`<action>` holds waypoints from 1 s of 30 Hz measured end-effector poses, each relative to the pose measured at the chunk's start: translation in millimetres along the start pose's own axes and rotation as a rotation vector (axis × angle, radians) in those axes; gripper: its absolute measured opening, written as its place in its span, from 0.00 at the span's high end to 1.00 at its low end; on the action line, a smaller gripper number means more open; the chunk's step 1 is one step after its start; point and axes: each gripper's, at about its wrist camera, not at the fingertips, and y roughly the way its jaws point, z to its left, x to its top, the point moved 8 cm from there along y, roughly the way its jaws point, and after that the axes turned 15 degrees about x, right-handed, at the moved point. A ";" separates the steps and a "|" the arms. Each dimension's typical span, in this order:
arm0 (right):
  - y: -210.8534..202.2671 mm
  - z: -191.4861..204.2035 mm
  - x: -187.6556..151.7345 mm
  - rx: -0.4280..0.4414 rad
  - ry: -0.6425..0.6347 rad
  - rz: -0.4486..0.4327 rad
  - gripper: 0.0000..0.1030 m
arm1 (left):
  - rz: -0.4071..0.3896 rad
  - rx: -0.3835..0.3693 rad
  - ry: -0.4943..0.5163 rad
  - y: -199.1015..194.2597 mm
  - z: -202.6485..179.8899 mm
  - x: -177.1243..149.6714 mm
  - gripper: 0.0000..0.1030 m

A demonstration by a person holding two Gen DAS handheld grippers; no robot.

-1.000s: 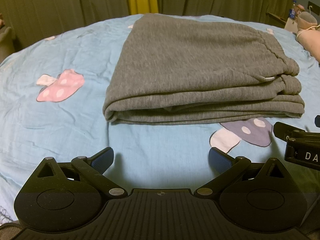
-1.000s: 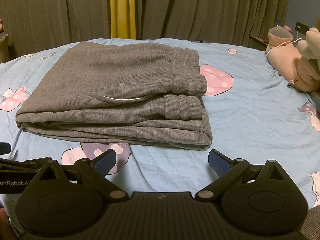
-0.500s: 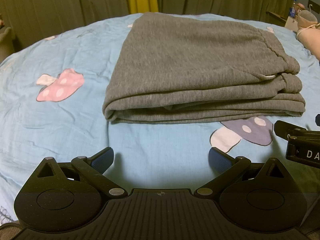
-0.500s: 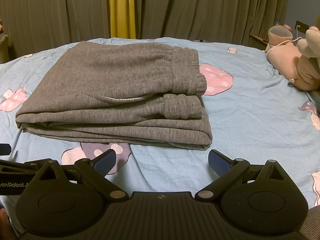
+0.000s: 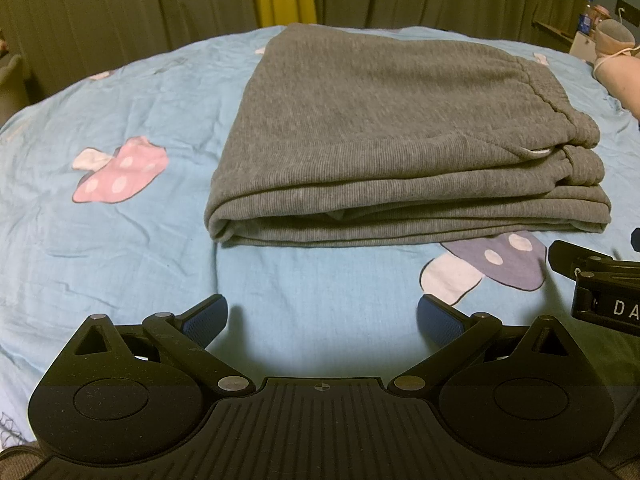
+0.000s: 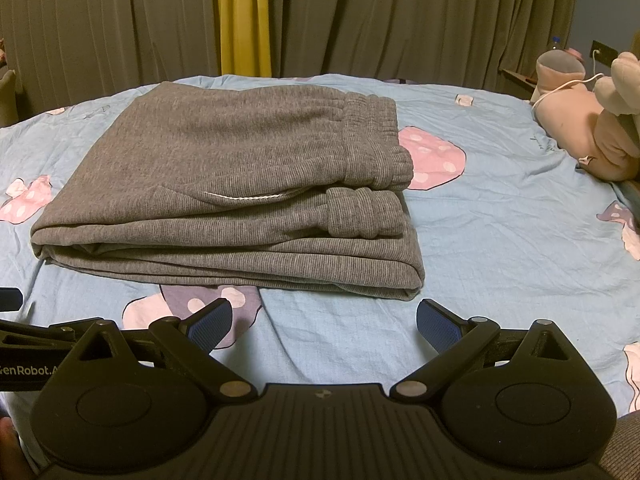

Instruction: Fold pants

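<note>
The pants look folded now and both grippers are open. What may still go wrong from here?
1. The top waistband sits loosely over the cuff; a bump may slide the layers of the pants apart.
2. The white drawstring sticks out and may catch on a finger.
3. The left gripper and right gripper are close together and may collide.

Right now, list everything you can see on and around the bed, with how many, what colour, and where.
sweatpants: one, grey, folded in layers mid-bed, waistband to the right
drawstring: one, white, peeking from the folds
bedsheet: one, light blue, with pink and purple mushroom prints
plush toys: pink and beige, count unclear, right edge of bed
cable: one, white, across the plush
bottle: one, clear with blue cap, far right
curtains: olive-grey with a yellow strip, behind bed
left gripper: black, blue pads, open, empty
right gripper: same, open, empty
</note>
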 end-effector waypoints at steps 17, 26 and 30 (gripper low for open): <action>-0.1 0.0 -0.2 0.000 -0.001 0.000 0.04 | 0.000 0.000 0.002 0.0 0.2 -0.9 0.00; -0.2 0.0 -0.1 0.000 -0.001 0.000 0.04 | -0.005 -0.002 0.004 -0.9 0.6 -1.0 0.00; -0.3 0.0 -0.1 0.000 -0.001 0.001 0.04 | -0.007 -0.004 0.006 -0.7 0.6 0.4 0.00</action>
